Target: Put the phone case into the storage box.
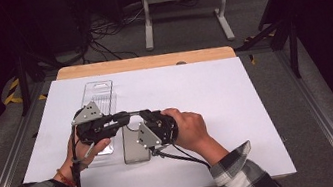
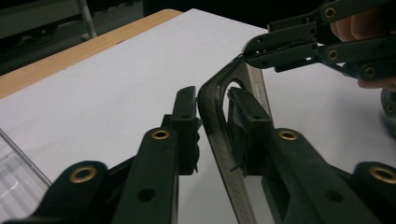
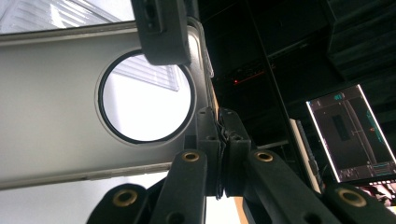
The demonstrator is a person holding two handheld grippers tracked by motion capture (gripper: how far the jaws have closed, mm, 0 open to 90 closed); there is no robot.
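Phone case (image 1: 134, 141), partly hidden behind both tools, lower end cut off

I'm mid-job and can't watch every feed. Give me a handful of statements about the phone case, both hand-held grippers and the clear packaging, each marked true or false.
1. The right hand-held gripper is clamped on the edge of the phone case. True.
2. The left hand-held gripper stands clear of the case. False: its jaws straddle the case's rim at a corner.
3. The case has a round cut-out. True.
4. The clear plastic packaging lies to the right of the case in the high view. False: it lies to the left, behind the left gripper.
5. The case lies flat on the white table. False: it is lifted and tilted between both grippers.
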